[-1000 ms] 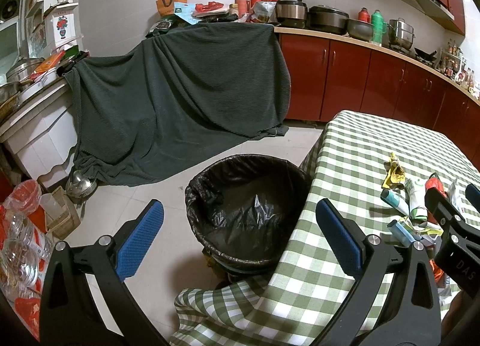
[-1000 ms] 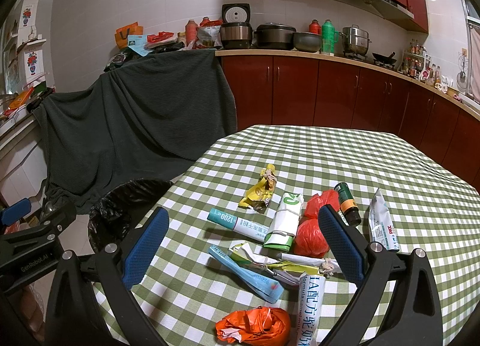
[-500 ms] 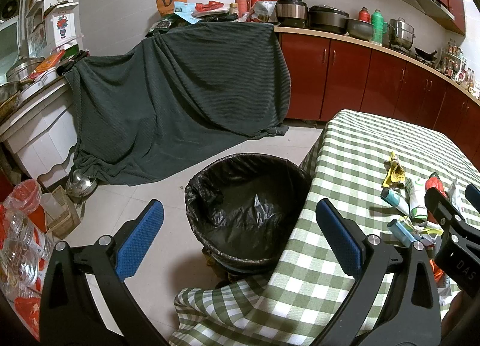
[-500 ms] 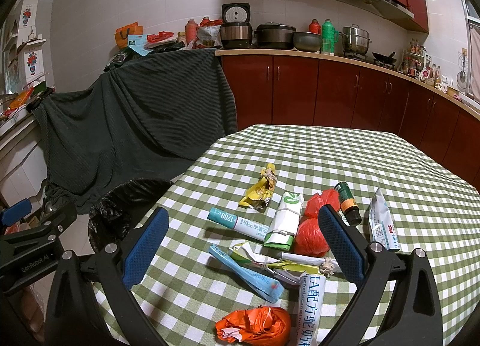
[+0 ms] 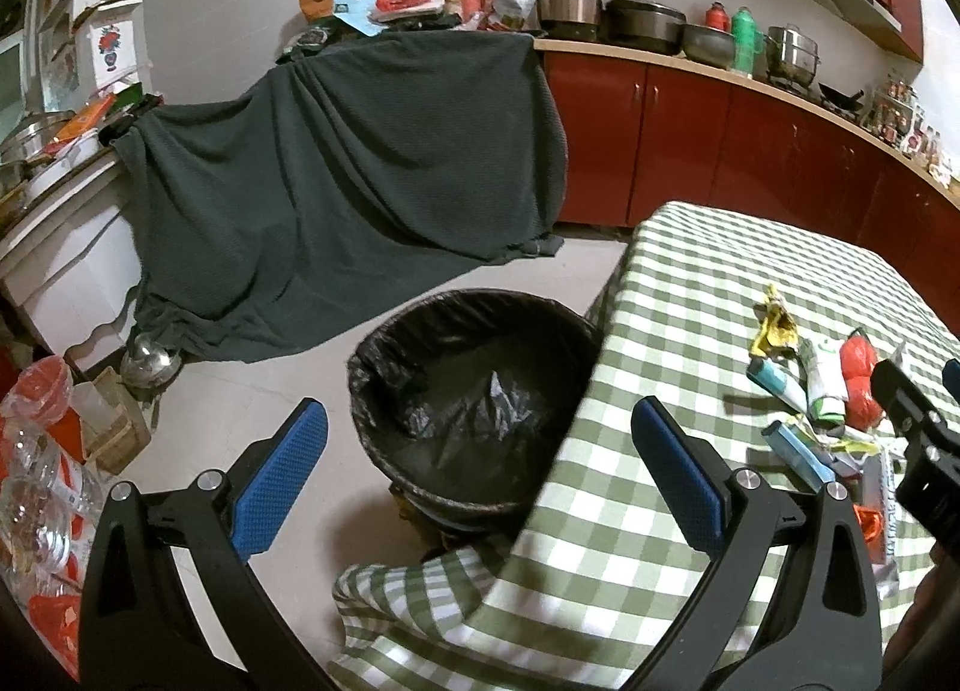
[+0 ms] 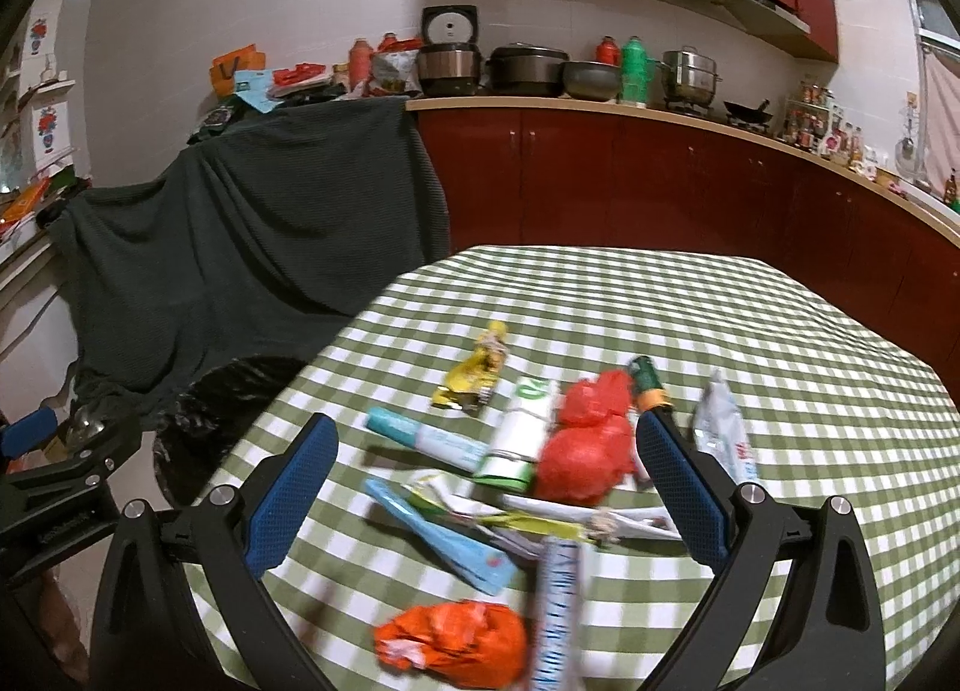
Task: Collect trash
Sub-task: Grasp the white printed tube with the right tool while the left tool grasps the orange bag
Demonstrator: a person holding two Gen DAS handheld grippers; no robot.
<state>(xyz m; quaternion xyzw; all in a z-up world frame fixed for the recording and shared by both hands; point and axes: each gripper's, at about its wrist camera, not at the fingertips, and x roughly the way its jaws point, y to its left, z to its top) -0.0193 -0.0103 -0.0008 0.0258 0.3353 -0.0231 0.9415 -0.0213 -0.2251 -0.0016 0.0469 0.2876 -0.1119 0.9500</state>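
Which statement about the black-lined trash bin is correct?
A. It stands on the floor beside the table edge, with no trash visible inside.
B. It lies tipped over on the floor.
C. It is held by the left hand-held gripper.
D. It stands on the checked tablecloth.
A: in the left wrist view the trash bin stands upright on the floor against the hanging tablecloth, showing only its liner.

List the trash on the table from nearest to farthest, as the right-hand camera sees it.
Orange bag → blue flat packet → red bag → yellow wrapper. The rest overlap too much to order.
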